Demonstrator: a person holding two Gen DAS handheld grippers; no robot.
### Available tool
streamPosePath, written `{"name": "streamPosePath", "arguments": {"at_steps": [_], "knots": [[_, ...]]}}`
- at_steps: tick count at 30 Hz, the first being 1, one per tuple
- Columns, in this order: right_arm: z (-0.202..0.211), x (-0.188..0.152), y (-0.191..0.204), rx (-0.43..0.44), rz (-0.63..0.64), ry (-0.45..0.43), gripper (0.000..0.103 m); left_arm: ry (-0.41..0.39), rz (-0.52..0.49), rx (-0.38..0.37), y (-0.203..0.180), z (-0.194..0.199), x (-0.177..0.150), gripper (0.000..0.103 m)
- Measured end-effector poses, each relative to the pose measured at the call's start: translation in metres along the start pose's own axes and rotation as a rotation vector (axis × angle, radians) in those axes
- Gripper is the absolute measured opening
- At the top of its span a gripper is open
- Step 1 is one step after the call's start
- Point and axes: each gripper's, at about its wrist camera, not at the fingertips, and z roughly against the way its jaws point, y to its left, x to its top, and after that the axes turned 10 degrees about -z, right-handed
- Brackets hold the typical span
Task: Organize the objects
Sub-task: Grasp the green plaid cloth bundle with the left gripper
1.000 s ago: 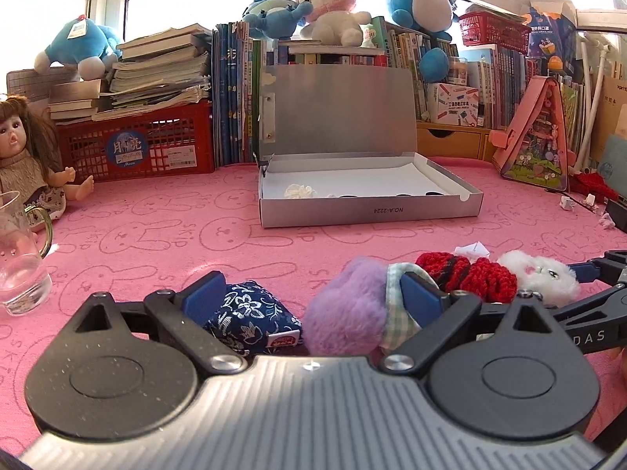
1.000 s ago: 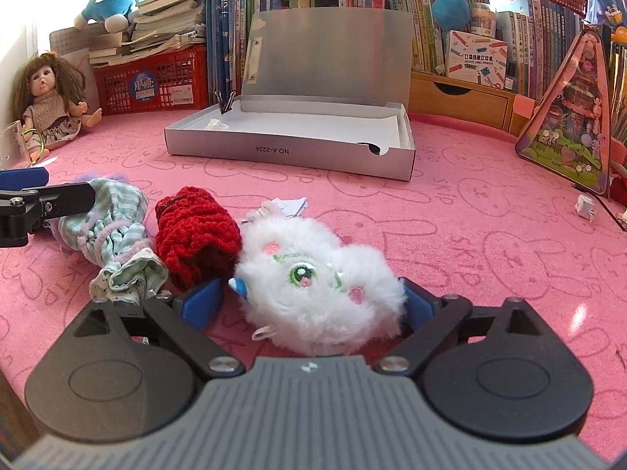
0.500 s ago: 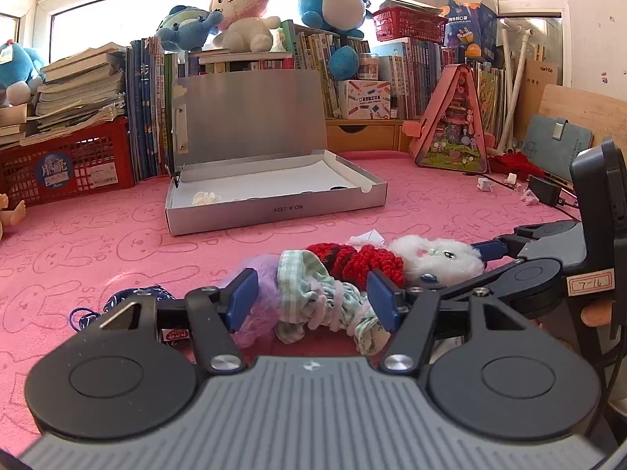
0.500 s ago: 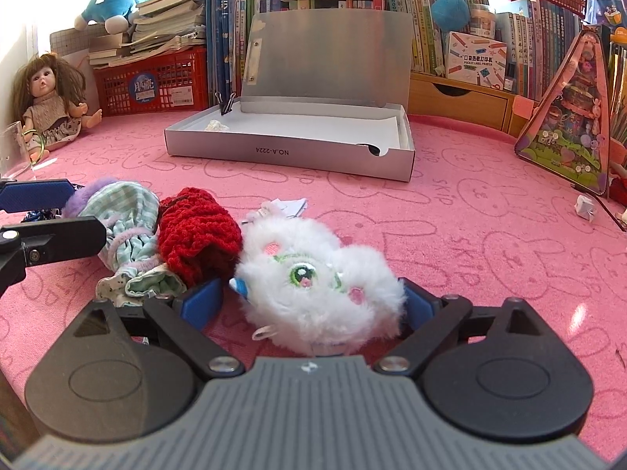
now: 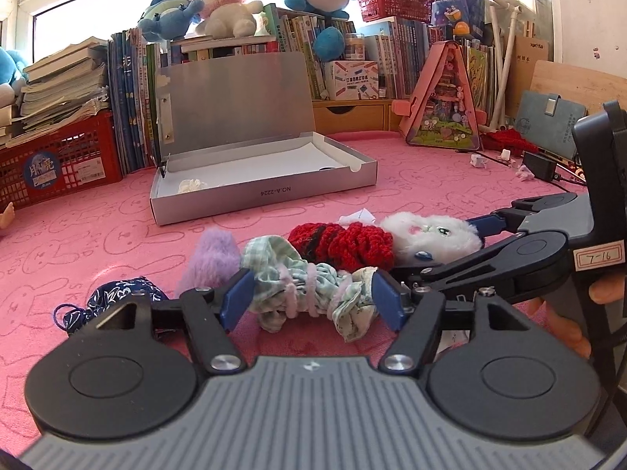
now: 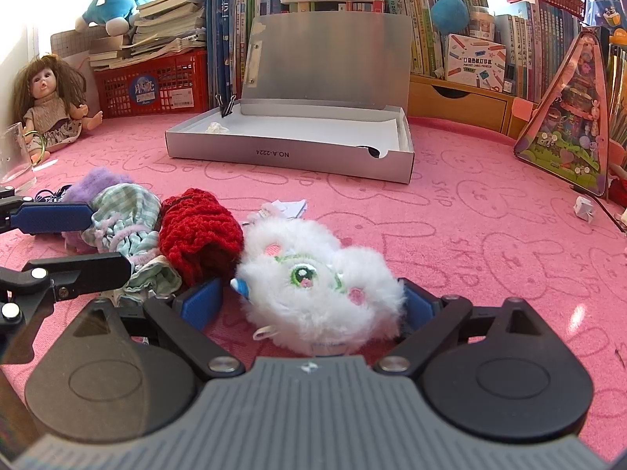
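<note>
A green checked scrunchie [image 5: 309,293] lies on the pink cloth between the pads of my left gripper [image 5: 311,299]. Its jaws are opening and the pads stand at the scrunchie's two ends. Behind it lie a purple fluffy scrunchie [image 5: 213,258] and a red knitted one [image 5: 345,244]. A navy flowered pouch [image 5: 117,297] sits left of the left gripper. My right gripper [image 6: 309,299] stands open around a white fluffy plush [image 6: 317,293], with a small gap at the left pad. An open silver box [image 5: 262,196] stands farther back, a small white thing [image 5: 192,186] inside it.
A glass jug [image 6: 15,156] and a doll [image 6: 51,105] stand at the far left. A red basket [image 5: 58,160], rows of books and a pink house-shaped case [image 5: 443,117] line the back. Paper scraps and a charger [image 5: 540,164] lie at the right. A person's fingers [image 5: 603,290] hold the right gripper.
My left gripper swung right from the navy pouch and purple scrunchie to the checked scrunchie, narrowed on it, then widened again. The right gripper and the plush have not moved.
</note>
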Motion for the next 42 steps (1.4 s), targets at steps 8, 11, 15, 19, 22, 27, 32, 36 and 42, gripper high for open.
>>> {"name": "streamPosePath", "arguments": {"at_steps": [8,11,15,19,22,27,32,36,42], "knots": [[0.000,0.000,0.000,0.000,-0.003,0.001,0.097,0.029,-0.097,0.032,-0.005,-0.018,-0.002,0.089],[0.000,0.000,0.000,0.001,-0.002,0.001,0.097,0.026,-0.092,0.036,-0.003,-0.022,-0.002,0.091],[0.000,0.000,0.000,-0.004,-0.002,0.001,0.097,0.035,-0.102,0.040,-0.001,-0.029,-0.004,0.093],[-0.003,0.000,-0.002,-0.016,-0.023,0.008,0.097,0.038,-0.075,0.030,0.003,-0.034,-0.005,0.095],[-0.004,0.000,-0.002,-0.023,-0.024,0.009,0.097,0.040,-0.061,0.025,0.004,-0.036,-0.006,0.095],[-0.003,0.000,-0.002,-0.028,-0.026,0.002,0.097,0.036,-0.052,0.044,0.004,-0.034,-0.006,0.095],[-0.003,0.001,-0.005,-0.061,-0.058,-0.012,0.097,0.032,-0.026,0.069,0.005,-0.034,-0.005,0.095],[-0.004,0.002,-0.006,-0.067,-0.063,-0.002,0.097,0.048,-0.026,0.076,0.003,-0.037,-0.005,0.095],[-0.005,0.000,-0.003,-0.072,-0.039,0.000,0.096,0.054,-0.018,0.082,0.002,-0.039,-0.005,0.095]]}}
